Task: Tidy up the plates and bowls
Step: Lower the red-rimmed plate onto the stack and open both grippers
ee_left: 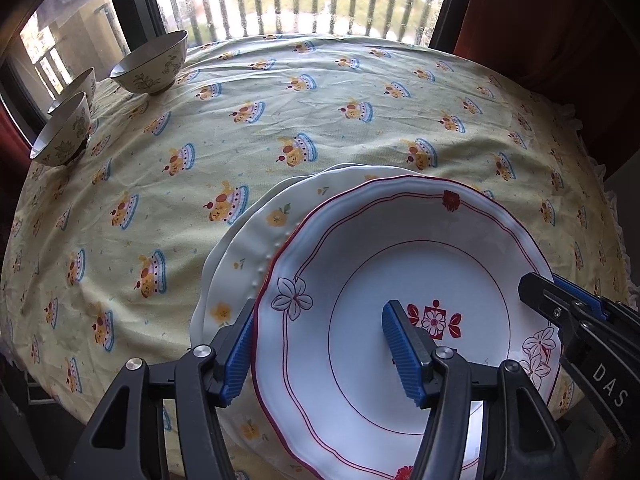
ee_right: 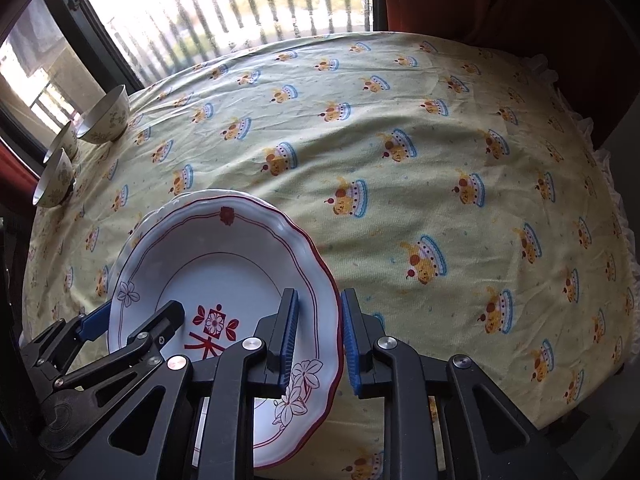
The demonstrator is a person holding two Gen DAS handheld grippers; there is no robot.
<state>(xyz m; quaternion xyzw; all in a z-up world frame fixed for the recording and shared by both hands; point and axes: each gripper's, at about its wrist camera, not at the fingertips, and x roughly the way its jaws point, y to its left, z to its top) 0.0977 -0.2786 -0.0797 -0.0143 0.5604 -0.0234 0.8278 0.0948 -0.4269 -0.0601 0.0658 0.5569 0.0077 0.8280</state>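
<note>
Plates sit stacked near the table's near edge: red-trimmed plate (ee_left: 404,300) on top, offset toward the right of a yellow-flower plate (ee_left: 256,248), with what looks like a third white rim under that.

Right gripper (ee_right: 318,336): fingers straddle the red-trimmed plate's right rim, one pad inside the well, one outside. Gap is narrow; the inner pad looks seated on the rim, while the outer pad shows a sliver of clearance in the right wrist view. Reads as clamped on the rim or very nearly so.

Left gripper (ee_left: 320,350): fingers about half open, straddling the same plate's left rim, one pad outside, one over the well. Neither pad touches, so no grip.

Key relation: the rim runs between each pair of fingers, both pointing steeply down from the near side. The right one is the committed side; any lift hinges on that rim pinch holding while the left supports or closes.

Three bowls (ee_left: 154,66) stand at the far left corner by the window, well apart from the plates, unstacked.

Hard to tell: whether the top plate rests flat or is tilted, how many plates lie beneath, and the plates' near edge, hidden under the fingers.
</note>
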